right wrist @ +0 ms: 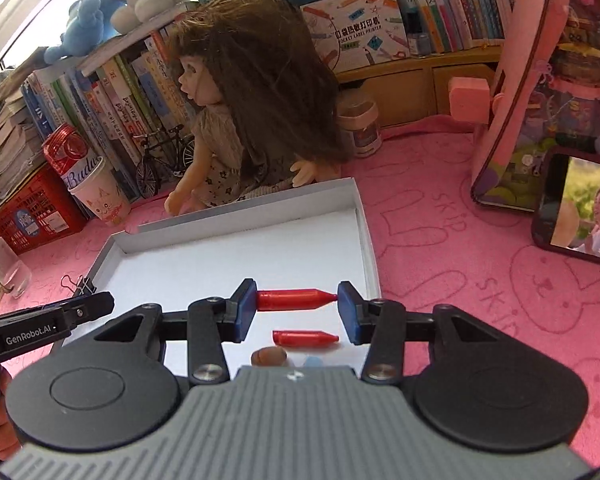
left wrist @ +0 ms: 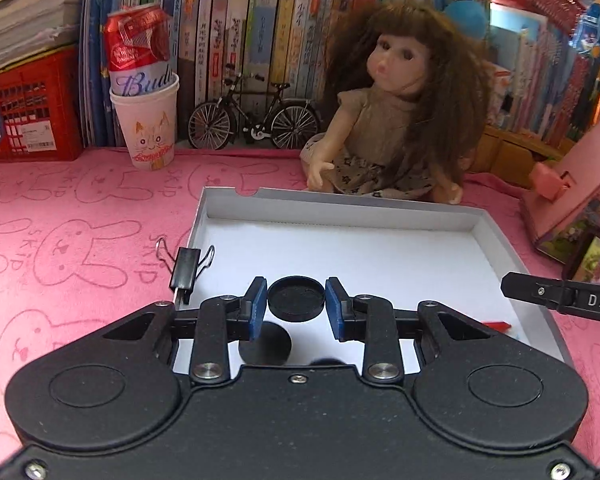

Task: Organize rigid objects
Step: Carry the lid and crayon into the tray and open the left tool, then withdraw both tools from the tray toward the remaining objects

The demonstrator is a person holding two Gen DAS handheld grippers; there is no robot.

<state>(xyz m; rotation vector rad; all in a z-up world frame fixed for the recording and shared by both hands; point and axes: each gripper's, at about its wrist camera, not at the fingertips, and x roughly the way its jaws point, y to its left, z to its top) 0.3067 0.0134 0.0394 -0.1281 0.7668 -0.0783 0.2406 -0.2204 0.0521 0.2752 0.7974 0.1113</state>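
Clamped between the blue pads of the left gripper [left wrist: 296,303] sat a round black cap [left wrist: 296,298], jaws narrow and pressing its rim on both sides, held over the white tray [left wrist: 342,211]. Below those fingers another dark round piece [left wrist: 265,343] lay on the tray floor. Off to the left of that gripper, a black binder clip [left wrist: 185,269] stood at the tray's edge on the pink cloth [left wrist: 80,216]. Over on the right gripper [right wrist: 297,310], the pads gripped a red crayon [right wrist: 292,299] end to end, crosswise above the tray. Just beneath it lay a second red crayon [right wrist: 304,338], a brown lump [right wrist: 269,356] beside it. Beyond the tray sat the doll [right wrist: 236,120].
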